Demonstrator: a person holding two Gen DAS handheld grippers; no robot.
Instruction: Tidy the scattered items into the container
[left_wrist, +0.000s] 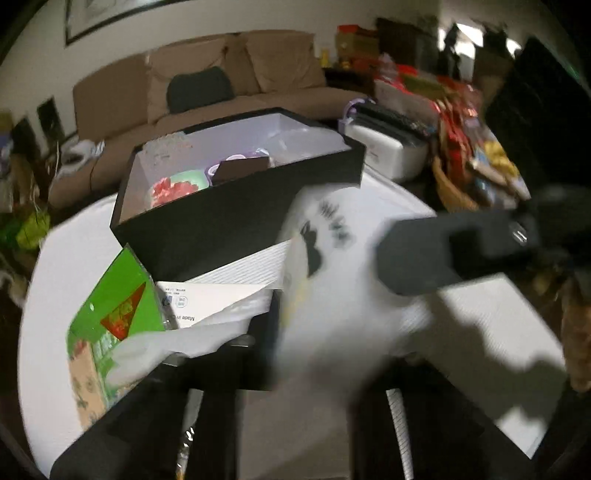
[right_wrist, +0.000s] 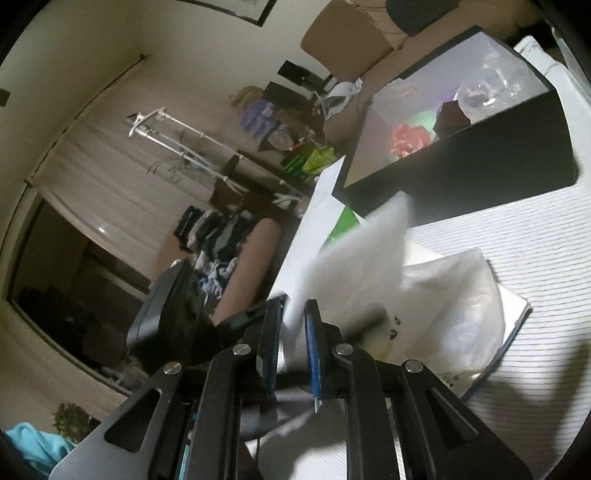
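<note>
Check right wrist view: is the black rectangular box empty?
No: the black rectangular box already holds a green bowl with red contents and a clear plastic bag.

A white paper sheet (left_wrist: 207, 306) beside the green packet (left_wrist: 122, 306) carries upside-down print reading "Made in". All other print is too blurred to read.

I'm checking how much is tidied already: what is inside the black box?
Inside the black box lie a green-and-red round item, a small dark box, something purple and clear plastic. The near wall hides the bottom.
</note>
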